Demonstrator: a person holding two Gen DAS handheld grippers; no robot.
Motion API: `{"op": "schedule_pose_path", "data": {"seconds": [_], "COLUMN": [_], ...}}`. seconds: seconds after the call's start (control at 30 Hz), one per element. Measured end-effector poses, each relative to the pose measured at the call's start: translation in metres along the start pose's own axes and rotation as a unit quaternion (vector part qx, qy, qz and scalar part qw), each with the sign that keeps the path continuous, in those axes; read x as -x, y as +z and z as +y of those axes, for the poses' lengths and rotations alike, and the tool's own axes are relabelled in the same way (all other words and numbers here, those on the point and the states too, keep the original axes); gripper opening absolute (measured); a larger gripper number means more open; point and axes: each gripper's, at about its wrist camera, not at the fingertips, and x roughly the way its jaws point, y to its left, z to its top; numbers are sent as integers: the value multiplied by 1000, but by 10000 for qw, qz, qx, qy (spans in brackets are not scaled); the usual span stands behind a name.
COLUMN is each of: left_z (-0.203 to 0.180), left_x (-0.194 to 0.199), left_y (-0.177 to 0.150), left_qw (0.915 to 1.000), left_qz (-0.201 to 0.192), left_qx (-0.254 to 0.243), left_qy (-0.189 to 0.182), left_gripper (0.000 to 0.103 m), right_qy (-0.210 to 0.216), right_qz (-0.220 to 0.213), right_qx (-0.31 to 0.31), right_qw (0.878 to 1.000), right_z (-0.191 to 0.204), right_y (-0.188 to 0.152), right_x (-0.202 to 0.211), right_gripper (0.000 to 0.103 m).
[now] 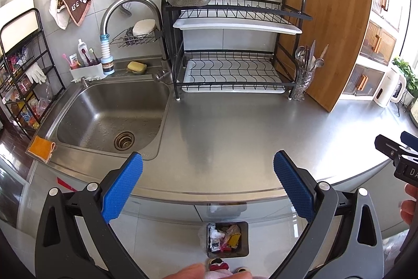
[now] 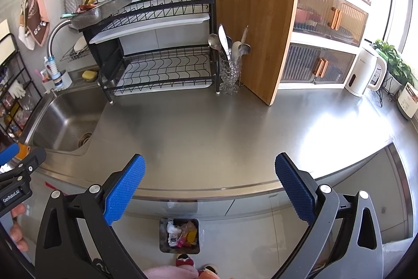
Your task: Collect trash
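Observation:
A small dark trash bin [image 1: 227,239] stands on the floor below the counter edge, holding several crumpled wrappers, white, red and yellow; the right wrist view shows the trash bin [image 2: 179,235] too. My left gripper [image 1: 208,184] hangs open above the counter's front edge, with nothing between its blue pads [image 1: 122,187]. My right gripper [image 2: 210,186] is open as well and holds nothing. Each gripper shows at the side of the other's view, the right gripper [image 1: 397,151] at the right and the left gripper [image 2: 18,164] at the left. No loose trash is visible on the steel counter [image 1: 235,127].
A steel sink [image 1: 109,114] lies at the left, with an orange cloth [image 1: 41,147] on its corner. A black dish rack [image 1: 230,49], a glass of cutlery [image 2: 230,69], a wooden cutting board [image 2: 258,17], a white kettle [image 2: 365,72] and a cabinet [image 2: 329,17] line the back. Slippered feet [image 2: 193,263] stand by the bin.

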Motion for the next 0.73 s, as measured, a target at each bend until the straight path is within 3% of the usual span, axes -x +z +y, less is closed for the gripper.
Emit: {"op": "schedule_pose_path", "data": {"seconds": [0.73], "left_z": [8], "left_x": [1], "left_y": [1], "left_qw": [9996], "left_qz": [82], "left_qx": [242], "left_qy": [-101], "left_gripper": [95], "right_qy": [45], "right_qz": [32], "right_qx": [17], "right_qw": [10000], "right_z": [4], "right_y": [-1], "right_x": [0], "right_gripper": [100]}}
